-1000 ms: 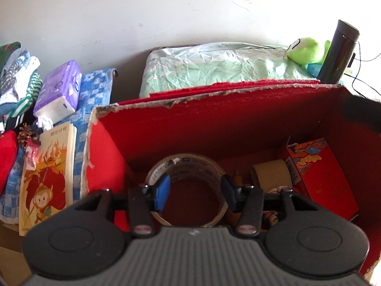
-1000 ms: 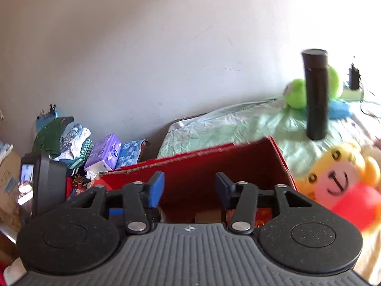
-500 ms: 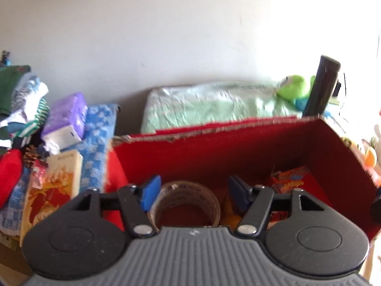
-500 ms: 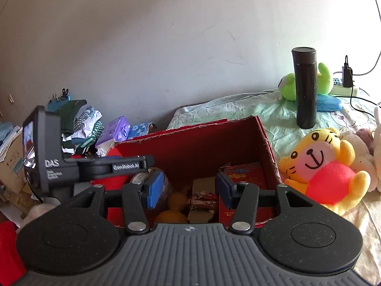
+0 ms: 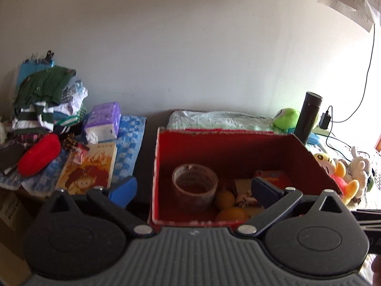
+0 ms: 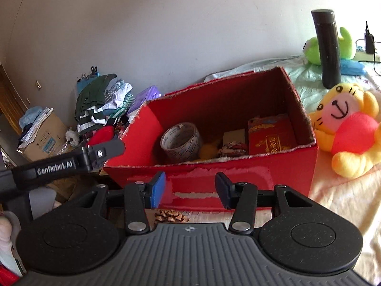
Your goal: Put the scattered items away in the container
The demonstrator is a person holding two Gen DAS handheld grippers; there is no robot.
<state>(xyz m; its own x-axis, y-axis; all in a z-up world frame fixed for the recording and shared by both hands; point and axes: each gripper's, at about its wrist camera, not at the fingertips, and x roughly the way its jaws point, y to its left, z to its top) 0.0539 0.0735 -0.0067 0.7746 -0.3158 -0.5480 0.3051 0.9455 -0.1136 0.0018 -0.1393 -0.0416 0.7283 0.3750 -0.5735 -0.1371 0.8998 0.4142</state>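
A red cardboard box [image 6: 238,178] with torn rims sat open at frame center. Inside, a roll of clear tape [image 6: 182,141] stood at left, oranges [image 5: 229,205] in the middle, a red packet [image 6: 270,133] leaning right.

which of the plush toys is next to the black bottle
The green plush, by the wall behind the black bottle. The yellow plush with the red belly lies nearer, beside the red box.

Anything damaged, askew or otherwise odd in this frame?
The red cardboard box is worn: its top rim is ragged and the red coating has peeled off its front wall in whitish patches. Inside, the tape roll leans tilted rather than lying flat. Nothing looks spilled.
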